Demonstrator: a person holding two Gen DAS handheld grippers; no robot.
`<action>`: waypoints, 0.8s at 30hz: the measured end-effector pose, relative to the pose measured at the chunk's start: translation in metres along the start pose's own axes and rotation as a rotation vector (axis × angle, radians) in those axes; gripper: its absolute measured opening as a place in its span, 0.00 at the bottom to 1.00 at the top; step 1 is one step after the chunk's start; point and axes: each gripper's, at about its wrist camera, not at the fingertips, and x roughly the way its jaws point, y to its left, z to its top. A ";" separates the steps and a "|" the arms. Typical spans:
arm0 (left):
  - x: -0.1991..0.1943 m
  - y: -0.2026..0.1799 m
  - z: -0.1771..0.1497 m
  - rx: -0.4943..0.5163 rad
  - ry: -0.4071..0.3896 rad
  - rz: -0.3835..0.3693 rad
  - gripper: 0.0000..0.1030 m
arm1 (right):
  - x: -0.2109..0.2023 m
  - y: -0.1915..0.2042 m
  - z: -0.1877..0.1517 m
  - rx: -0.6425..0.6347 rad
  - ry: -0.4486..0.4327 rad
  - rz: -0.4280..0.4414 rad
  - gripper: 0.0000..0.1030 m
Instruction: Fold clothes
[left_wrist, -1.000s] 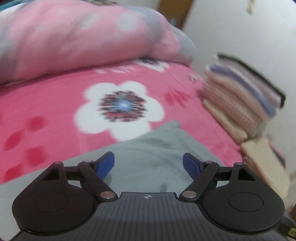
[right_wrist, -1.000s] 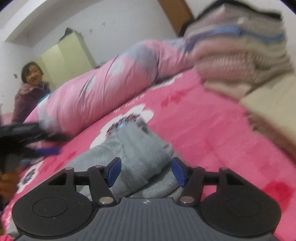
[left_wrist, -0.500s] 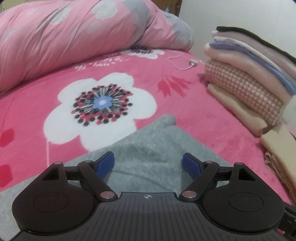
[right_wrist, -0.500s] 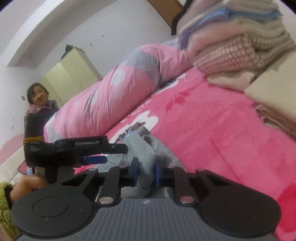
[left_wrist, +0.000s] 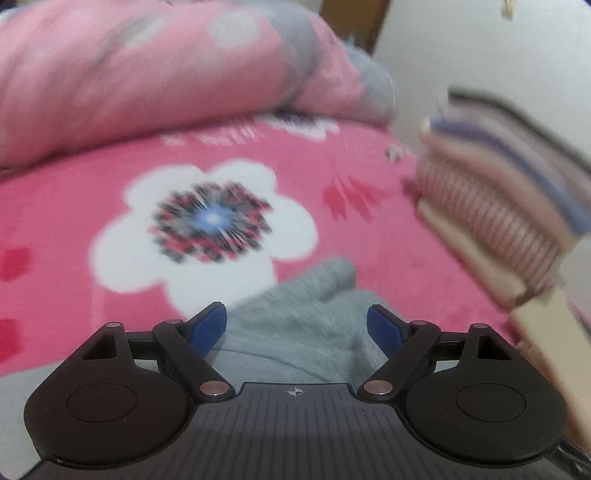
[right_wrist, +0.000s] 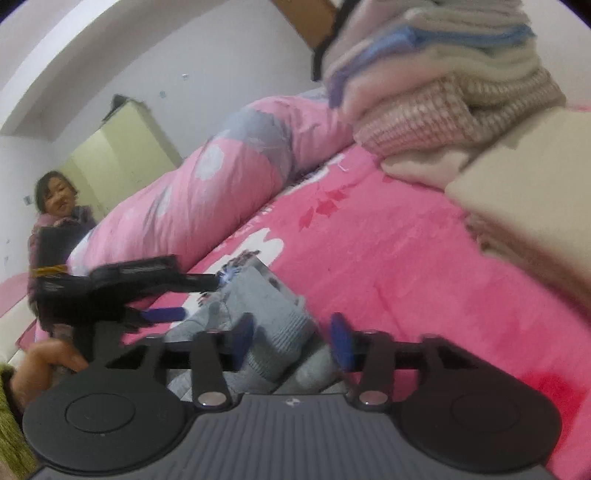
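Observation:
A grey knit garment (left_wrist: 314, 291) lies bunched on the pink flowered bed cover (left_wrist: 369, 240). My left gripper (left_wrist: 297, 326) hovers open just above it, blue pads wide apart with the grey cloth below and between them. In the right wrist view the garment's ribbed end (right_wrist: 273, 306) rises between the blue pads of my right gripper (right_wrist: 291, 338), which stands open around it without pinching. The left gripper (right_wrist: 195, 299) shows at the left there, held by a hand (right_wrist: 48, 358), its fingers pointing at the garment's far end.
A tall stack of folded clothes (left_wrist: 498, 206) (right_wrist: 443, 92) sits on the bed at the right, with a beige folded piece (right_wrist: 535, 173) nearer. A rolled pink and grey quilt (left_wrist: 147, 74) (right_wrist: 221, 184) lies along the back. A person (right_wrist: 55, 206) stands before a yellow wardrobe (right_wrist: 122, 147).
My right gripper, shut on the grey garment's ribbed end half a second ago, has opened. The left gripper stays open and has shifted, blurring its view.

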 end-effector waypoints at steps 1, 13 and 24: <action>-0.020 0.008 0.000 -0.019 -0.023 -0.002 0.82 | -0.006 -0.001 0.006 -0.015 -0.021 0.006 0.51; -0.235 0.118 -0.100 -0.264 -0.210 0.044 0.82 | 0.042 0.072 0.061 -0.268 0.168 0.167 0.29; -0.283 0.202 -0.207 -0.508 -0.298 0.090 0.78 | 0.099 0.130 0.065 -0.482 0.301 0.069 0.12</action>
